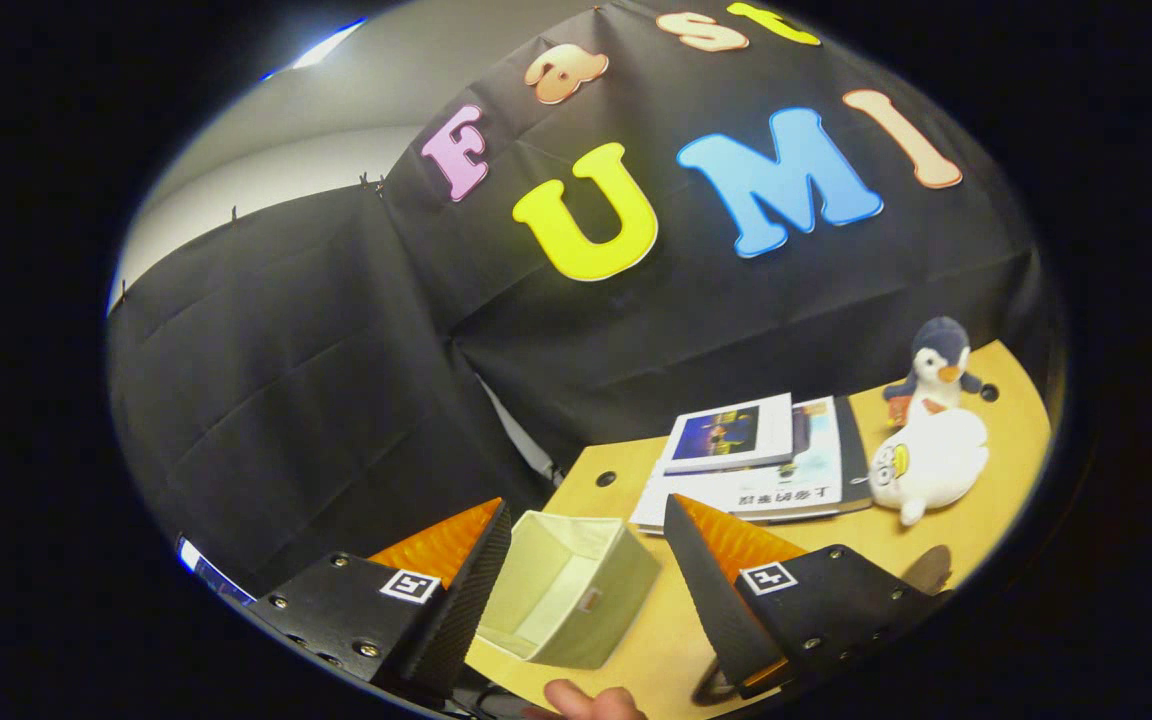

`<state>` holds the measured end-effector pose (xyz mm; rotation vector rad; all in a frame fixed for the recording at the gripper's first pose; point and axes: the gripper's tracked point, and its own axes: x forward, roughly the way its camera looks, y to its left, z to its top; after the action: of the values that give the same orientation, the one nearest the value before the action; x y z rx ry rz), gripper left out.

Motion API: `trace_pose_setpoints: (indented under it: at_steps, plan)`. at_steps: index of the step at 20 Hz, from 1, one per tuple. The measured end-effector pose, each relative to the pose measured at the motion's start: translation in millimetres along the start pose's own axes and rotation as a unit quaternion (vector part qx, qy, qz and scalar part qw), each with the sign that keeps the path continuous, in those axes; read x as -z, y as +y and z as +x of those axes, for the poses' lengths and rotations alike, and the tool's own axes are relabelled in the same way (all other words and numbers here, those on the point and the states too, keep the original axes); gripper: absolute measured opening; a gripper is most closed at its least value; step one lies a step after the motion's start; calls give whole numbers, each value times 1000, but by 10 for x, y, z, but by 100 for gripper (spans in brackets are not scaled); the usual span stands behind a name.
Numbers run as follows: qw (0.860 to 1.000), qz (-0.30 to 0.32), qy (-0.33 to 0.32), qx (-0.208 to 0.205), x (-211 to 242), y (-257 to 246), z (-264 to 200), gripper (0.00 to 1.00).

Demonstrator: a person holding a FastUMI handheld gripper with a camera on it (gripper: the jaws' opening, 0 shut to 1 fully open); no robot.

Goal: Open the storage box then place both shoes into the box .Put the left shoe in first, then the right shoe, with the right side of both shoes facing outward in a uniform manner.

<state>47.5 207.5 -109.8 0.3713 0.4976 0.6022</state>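
Gripper: my gripper [586,590] hangs above the table with its two fingers [456,590] spread wide apart, holding nothing.
Box: the box [576,600] sits on the table right between my fingers, a pale fabric cube tilted a little in my view. Its top is open.
Box contents: I can see down to the light lining and the floor of the box; the part that shows is bare. The near corner is hidden behind my left finger, so I cannot tell what lies there.
Table: the wooden table [996,500] carries the box and everything else named here.
Books: a stack of books [756,460] lies flat beyond the box, to its right, close to it but not touching. The smaller top one rests on a wider one.
Seal: a white plush seal [931,460] lies just beside the books, on the side away from the box.
Penguin: a small plush penguin [938,365] stands upright behind the seal, further from the box, touching or nearly touching the seal.
Finger: a fingertip [586,700] of a person shows just in front of the box, below my gripper.
Wall: black cloth [336,380] hangs behind the box and the table.
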Motion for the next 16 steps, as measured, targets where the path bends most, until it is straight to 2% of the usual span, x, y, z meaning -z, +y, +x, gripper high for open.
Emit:
trace_pose_setpoints:
  at_steps: [4, 8, 10, 16]
  plan:
    - [998, -26, -37, 44, -118, -307, -264, 93]
    - [995, -44, -40, 86, -19, -583, -443, 93]
    - [992, -52, -30, 111, 119, -749, -492, 93]
    - [989, -52, 10, 140, 684, -1075, -467, 94]
